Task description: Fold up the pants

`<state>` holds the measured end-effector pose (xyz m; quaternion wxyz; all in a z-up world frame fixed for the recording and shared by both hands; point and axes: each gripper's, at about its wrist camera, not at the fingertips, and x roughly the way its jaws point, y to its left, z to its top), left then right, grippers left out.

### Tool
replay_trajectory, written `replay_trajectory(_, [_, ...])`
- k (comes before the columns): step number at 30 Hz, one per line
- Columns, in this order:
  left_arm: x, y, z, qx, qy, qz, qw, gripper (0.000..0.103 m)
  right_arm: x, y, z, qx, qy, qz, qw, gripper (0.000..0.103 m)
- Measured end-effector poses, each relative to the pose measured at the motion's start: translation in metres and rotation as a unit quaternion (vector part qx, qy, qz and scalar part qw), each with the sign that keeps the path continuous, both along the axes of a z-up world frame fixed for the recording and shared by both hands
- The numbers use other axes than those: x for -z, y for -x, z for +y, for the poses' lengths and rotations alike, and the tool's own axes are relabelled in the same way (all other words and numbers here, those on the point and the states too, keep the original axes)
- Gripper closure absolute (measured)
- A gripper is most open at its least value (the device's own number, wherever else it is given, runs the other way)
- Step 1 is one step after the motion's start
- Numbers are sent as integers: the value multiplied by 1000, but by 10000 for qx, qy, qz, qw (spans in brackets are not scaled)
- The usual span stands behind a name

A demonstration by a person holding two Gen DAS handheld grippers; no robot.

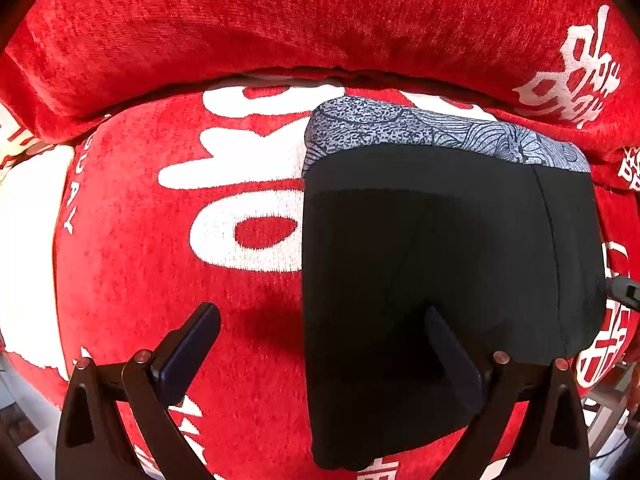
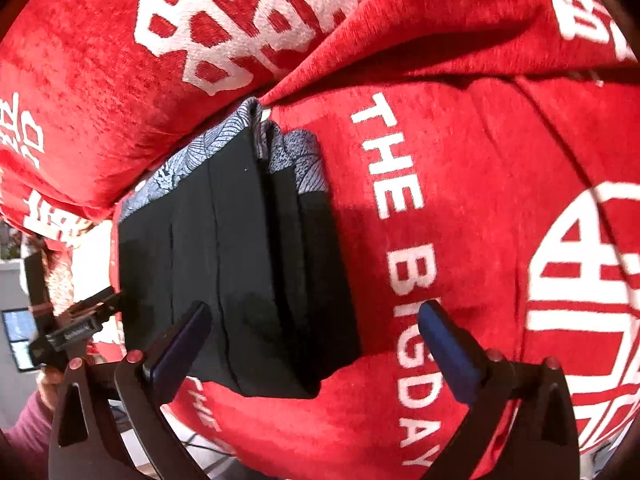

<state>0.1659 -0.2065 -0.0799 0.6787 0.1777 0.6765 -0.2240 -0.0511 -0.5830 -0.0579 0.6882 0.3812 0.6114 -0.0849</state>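
Note:
The black pants lie folded into a compact rectangle on the red sofa seat, with a grey patterned waistband at the far end. They also show in the right wrist view. My left gripper is open and empty, hovering over the fold's near left edge. My right gripper is open and empty, over the fold's near right edge. The left gripper's body shows at the left of the right wrist view, and the right gripper's tip at the right edge of the left wrist view.
The red sofa seat cushion carries white lettering. The red back cushion rises just behind the waistband. In the right wrist view the seat extends right of the pants. The sofa's front edge drops off below, with floor at the left.

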Motion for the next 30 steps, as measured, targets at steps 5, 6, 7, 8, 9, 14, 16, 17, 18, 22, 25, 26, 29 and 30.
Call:
replay_trajectory(5, [2, -7, -3, 1, 98, 110, 9999, 1, 11, 1, -1, -84, -86, 111, 9999, 0])
replay_trajectory(6, [2, -10, -3, -15, 167, 142, 9998, 1, 13, 1, -1, -103, -124, 122, 9998, 0])
replay_trajectory(7, [1, -12, -3, -28, 293, 199, 9994, 1, 14, 1, -1, -124, -161, 110, 9997, 0])
replay_trajectory(8, [0, -15, -3, -33, 484, 299, 9984, 1, 15, 0, -1, -156, -209, 86, 9996, 0])
replay_trajectory(9, [0, -16, -3, -37, 584, 362, 9976, 1, 16, -1, -1, -188, -257, 54, 9995, 0])
replay_trajectory(14, [14, -27, -5, -93, 903, 880, 9920, 1, 22, -10, -9, -407, -593, -89, 9974, 0])
replay_trajectory(16, [24, -31, -5, -174, 1021, 1124, 9883, 1, 26, -14, -15, -517, -682, -142, 9962, 0])
replay_trajectory(17, [26, -31, -6, -191, 1063, 1176, 9872, 1, 27, -16, -18, -547, -742, -184, 9956, 0])
replay_trajectory(18, [28, -32, -7, -188, 1115, 1213, 9862, 1, 30, -18, -19, -569, -815, -242, 9948, 0])
replay_trajectory(22, [34, -28, -17, -73, 1213, 1226, 9850, 1, 44, -31, -23, -607, -1233, -467, 9894, 0])
replay_trajectory(25, [38, -27, -26, -3, 1271, 1220, 9844, 1, 57, -42, -20, -703, -1612, -640, 9823, 0])
replay_trajectory(26, [41, -26, -30, 19, 1288, 1215, 9842, 1, 60, -46, -18, -775, -1697, -686, 9800, 0])
replay_trajectory(29, [47, -27, -33, 12, 1332, 1237, 9833, 1, 65, -53, -15, -963, -1685, -696, 9785, 0])
replay_trajectory(30, [49, -27, -34, -2, 1340, 1250, 9831, 1, 65, -55, -17, -945, -1692, -707, 9785, 0])
